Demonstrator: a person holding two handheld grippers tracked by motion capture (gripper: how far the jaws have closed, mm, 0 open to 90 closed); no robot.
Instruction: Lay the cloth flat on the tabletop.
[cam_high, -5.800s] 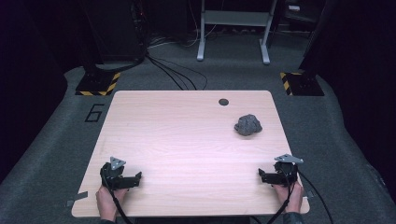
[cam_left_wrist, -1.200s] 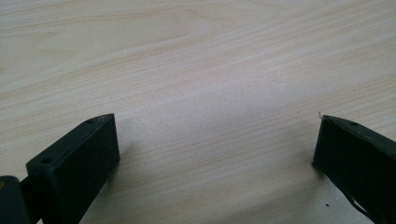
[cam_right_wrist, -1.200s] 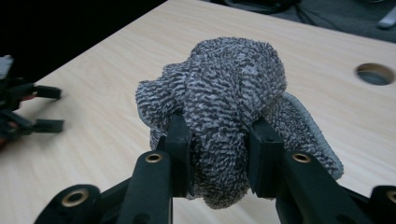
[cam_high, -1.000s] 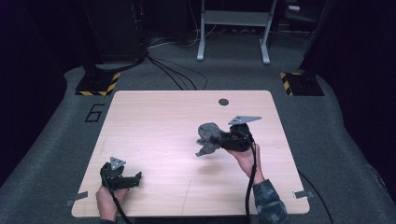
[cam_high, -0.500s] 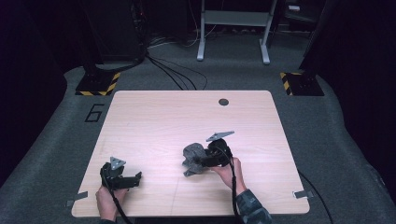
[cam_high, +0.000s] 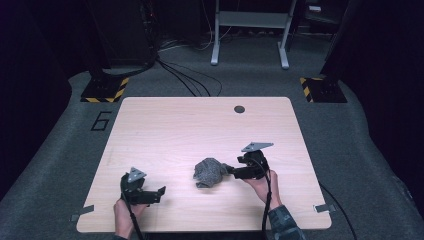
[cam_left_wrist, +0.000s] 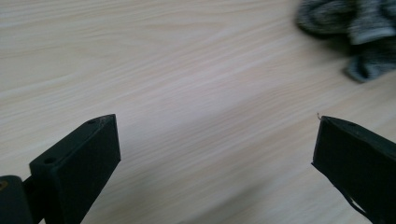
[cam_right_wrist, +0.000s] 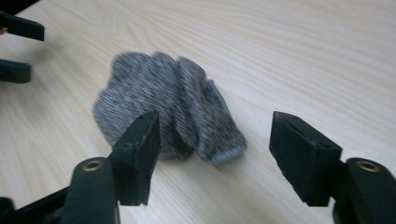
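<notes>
grey knit cloth lying loose on the table between two open grippers

a crumpled grey knit cloth (cam_high: 210, 172) is lying on the light wooden table (cam_high: 200, 125), a little right of the middle and toward the person's edge. it is bunched into a soft heap with a folded end trailing toward the near side. in the right gripper view the cloth (cam_right_wrist: 173, 112) is resting flat on the wood, its ribbed weave showing and a paler hem at one corner.

the right gripper (cam_high: 231, 171) is sitting just beside the cloth on its right, held low over the table in the person's right hand (cam_high: 260, 184), with its grey three-cornered plate standing above it. its jaws have just been opening, and they are standing apart with a wide gap. in its own view the right gripper (cam_right_wrist: 215, 140) is pointing at the cloth; one jaw is overlapping the heap's near edge in the picture, the other is well clear over bare wood, and neither pad is pressing on the fabric, so the cloth is not being held.

the left gripper (cam_high: 161, 192) is lying near the table's front left, well apart from the cloth, in the person's left hand (cam_high: 122, 215). in its own view the left gripper (cam_left_wrist: 215, 154) is showing its jaws spread wide with only wood grain between them, and the cloth (cam_left_wrist: 355, 32) is sitting off at the upper right corner, slightly blurred.

a small dark round hole (cam_high: 239, 109) is showing in the table near the far edge.
</notes>
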